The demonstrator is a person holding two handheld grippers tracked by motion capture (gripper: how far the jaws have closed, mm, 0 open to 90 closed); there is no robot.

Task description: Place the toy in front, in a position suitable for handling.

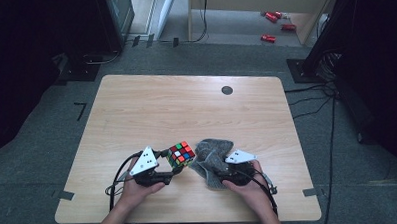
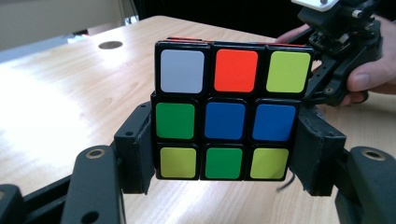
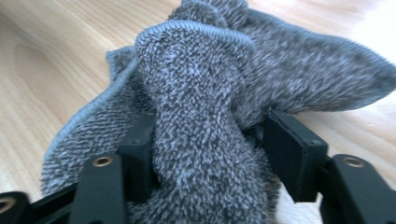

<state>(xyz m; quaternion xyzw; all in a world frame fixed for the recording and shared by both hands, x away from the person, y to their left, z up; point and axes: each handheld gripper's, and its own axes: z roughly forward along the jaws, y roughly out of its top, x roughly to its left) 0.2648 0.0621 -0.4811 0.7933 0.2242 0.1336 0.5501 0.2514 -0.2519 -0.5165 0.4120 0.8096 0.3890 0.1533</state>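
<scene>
Two things are already in my grip: my left gripper [image 2: 224, 154] is pinching the puzzle cube [image 2: 226, 112] by its sides, raised off the table [image 1: 186, 107] near its near edge. My right gripper [image 3: 210, 158] is bunching the grey cloth [image 3: 224, 93] just right of it. Wiping, I judge, is yet to begin.

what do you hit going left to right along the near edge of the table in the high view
left tongs shut on the puzzle cube → grey cloth → right tongs, which hold a fold of that cloth
</scene>
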